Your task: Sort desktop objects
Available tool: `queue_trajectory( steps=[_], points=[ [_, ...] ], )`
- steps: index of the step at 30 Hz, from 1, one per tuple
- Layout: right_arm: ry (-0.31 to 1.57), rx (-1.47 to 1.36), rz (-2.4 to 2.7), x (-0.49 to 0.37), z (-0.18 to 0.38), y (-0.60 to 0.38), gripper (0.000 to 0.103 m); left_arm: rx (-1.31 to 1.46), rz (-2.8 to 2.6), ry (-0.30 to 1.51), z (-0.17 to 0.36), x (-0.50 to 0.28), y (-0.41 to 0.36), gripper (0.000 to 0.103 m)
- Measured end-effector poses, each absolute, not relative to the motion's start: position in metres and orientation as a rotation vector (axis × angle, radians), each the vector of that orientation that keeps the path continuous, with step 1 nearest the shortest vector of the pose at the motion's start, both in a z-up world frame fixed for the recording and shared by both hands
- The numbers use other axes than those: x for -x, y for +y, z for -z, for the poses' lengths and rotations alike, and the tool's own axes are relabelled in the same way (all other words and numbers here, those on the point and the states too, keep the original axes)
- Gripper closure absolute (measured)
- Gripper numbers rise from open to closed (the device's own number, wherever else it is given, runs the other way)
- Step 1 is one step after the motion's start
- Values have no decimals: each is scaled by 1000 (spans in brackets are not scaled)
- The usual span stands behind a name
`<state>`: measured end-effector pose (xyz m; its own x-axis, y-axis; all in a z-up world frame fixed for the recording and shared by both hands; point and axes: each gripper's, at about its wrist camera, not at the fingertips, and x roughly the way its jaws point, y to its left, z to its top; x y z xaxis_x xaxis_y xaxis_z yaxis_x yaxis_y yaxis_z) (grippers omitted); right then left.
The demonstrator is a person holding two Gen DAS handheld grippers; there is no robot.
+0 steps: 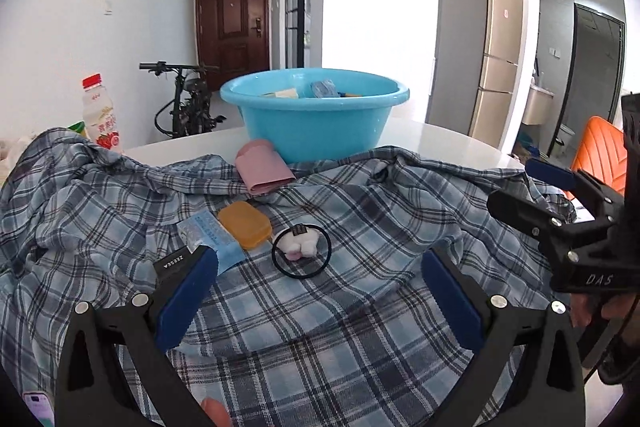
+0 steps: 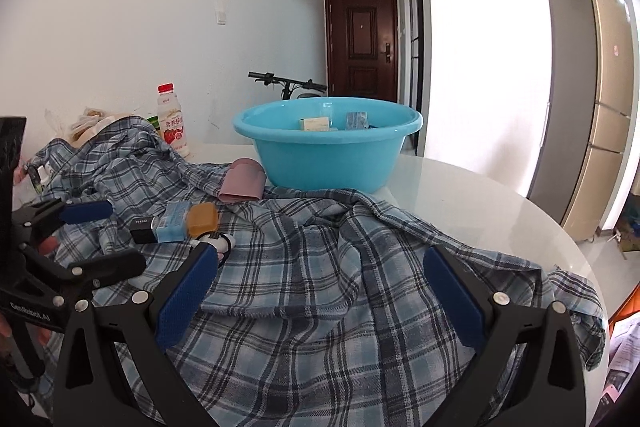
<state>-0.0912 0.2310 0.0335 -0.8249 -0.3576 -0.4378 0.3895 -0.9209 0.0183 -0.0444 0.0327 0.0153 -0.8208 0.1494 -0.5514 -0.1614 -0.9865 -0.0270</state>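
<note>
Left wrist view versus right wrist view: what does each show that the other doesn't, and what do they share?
Only the left wrist view shows the full black hair tie ringing a small plush charm, an orange chair at the right edge, and an arched doorway.

Only the right wrist view shows bare tabletop right of the shirt and a crumpled bag behind it.

Both show the blue basin holding a few items, the plaid shirt, the pink roll, the orange soap, the drink bottle, the bicycle, door and fridge. Both grippers, left and right, are open and empty.

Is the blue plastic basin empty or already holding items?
Holding items: the blue plastic basin shows a cream box and blue packet inside.
</note>
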Motion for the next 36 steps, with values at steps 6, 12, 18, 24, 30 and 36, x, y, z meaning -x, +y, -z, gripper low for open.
queue_trajectory(
  steps=[6, 12, 18, 24, 30, 36],
  points=[
    [100, -544, 2726, 82, -30, 228, 1, 807, -2900, 6, -10, 36, 30, 0],
    [101, -472, 2763, 75, -31, 222, 1, 776, -2924, 10, -5, 31, 31, 0],
    [110, -438, 2785, 70, -25, 220, 1, 759, -2946, 19, 2, 29, 32, 0],
    [98, -409, 2800, 65, -24, 223, 1, 710, -2987, 65, 4, 23, 34, 0],
    [86, -422, 2815, 67, -24, 226, 1, 650, -3049, 24, 0, 14, 27, 0],
    [69, -439, 2846, 69, -24, 230, 0, 551, -3106, -6, -4, 2, 22, 0]
  ],
)
